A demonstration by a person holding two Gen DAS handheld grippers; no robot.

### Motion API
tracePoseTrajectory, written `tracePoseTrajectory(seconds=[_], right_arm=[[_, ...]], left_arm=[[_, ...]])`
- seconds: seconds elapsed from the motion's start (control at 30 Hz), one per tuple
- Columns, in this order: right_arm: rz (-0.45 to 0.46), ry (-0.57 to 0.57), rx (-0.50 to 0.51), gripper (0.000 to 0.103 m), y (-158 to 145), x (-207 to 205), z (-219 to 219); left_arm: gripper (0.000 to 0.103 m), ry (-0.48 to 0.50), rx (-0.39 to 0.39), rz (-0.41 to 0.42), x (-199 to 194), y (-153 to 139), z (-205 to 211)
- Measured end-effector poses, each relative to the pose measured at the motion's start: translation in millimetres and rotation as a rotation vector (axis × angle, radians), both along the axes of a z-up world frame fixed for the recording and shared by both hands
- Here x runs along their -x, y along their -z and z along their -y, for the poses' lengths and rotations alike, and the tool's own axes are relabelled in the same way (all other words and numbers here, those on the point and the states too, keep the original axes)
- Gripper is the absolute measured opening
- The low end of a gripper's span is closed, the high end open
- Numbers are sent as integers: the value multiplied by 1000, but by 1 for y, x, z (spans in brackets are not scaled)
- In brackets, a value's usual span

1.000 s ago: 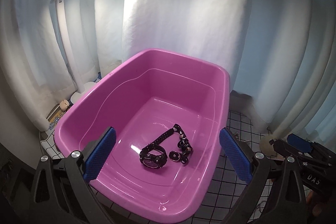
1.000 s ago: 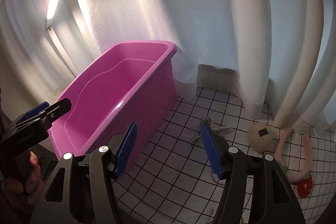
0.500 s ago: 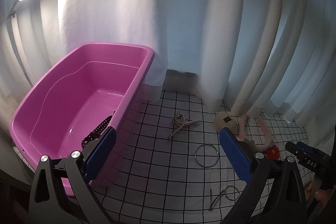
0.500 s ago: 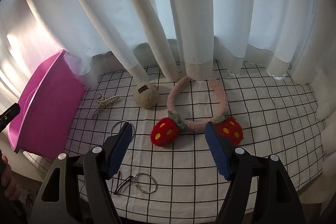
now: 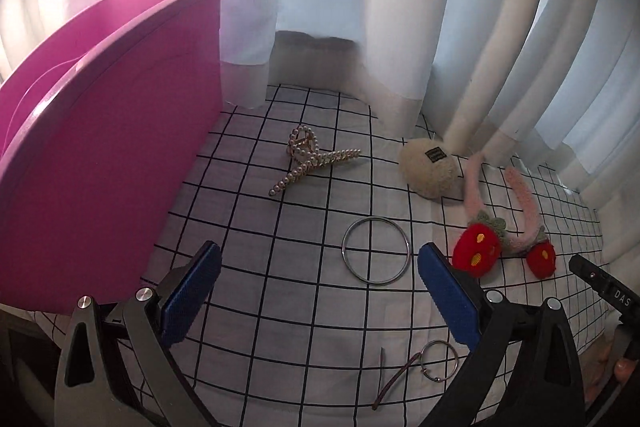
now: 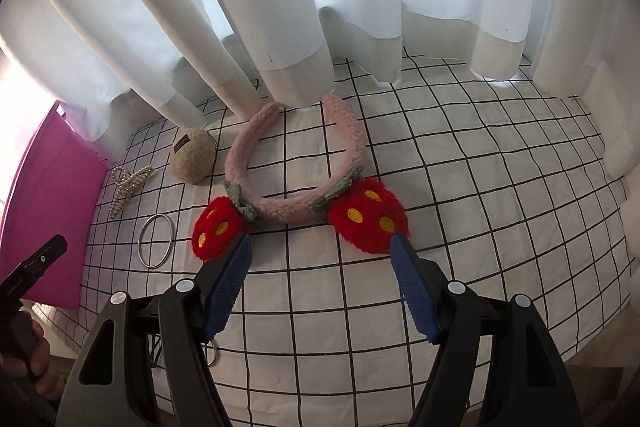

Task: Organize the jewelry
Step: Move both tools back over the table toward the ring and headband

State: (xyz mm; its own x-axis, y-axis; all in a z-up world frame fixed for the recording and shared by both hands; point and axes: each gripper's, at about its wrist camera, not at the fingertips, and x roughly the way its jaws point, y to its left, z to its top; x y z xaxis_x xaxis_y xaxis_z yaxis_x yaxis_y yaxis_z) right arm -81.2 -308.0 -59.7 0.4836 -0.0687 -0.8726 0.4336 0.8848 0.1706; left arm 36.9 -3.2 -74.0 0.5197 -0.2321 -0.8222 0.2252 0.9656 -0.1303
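Observation:
My left gripper (image 5: pixel 318 259) is open and empty, low over the checked cloth, just short of a silver bangle (image 5: pixel 376 250). A pearl hair claw (image 5: pixel 310 157) lies beyond it, beside the pink tub (image 5: pixel 108 131). My right gripper (image 6: pixel 320 247) is open and empty, its fingertips just in front of a pink fuzzy headband (image 6: pixel 294 163) with two red strawberries (image 6: pixel 368 215). The headband also shows in the left wrist view (image 5: pixel 520 203). A beige fuzzy ball (image 6: pixel 192 155) lies left of the headband. A small key ring and a thin hair pin (image 5: pixel 438 367) lie near the cloth's front edge.
White curtains (image 6: pixel 280 7) hang along the back of the table. The checked cloth (image 6: pixel 480 207) covers the table, with its front edge close under both grippers. The tub stands at the left end (image 6: pixel 44 195). The tub's inside is hidden in both views.
Both grippers have swung right, away from the pink tub, and moved down toward the cloth. The left now faces the bangle, the right has closed in on the strawberry headband. Both stay open.

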Motion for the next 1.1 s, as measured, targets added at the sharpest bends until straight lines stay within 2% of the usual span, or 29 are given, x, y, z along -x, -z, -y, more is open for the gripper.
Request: tracePoseTrajectory(seconds=[0.37,0.5,0.63,0.9,1.1], right_arm=[[-27,34,-30,68,42,-24,30],[-25,25,-29,68,48,-33,32],[-19,17,-25,68,50,-45,33],[-24,16,-11,68,57,-70,38],[-52,15,-10,68,66,-81,43]], left_arm=[[97,-24,-57,-48,-14,44,25],[97,-23,-73,-58,-17,56,36],[97,-10,-55,-60,-15,62,50],[97,31,-100,-49,-12,82,78],[97,6,-126,-52,-16,93,82]])
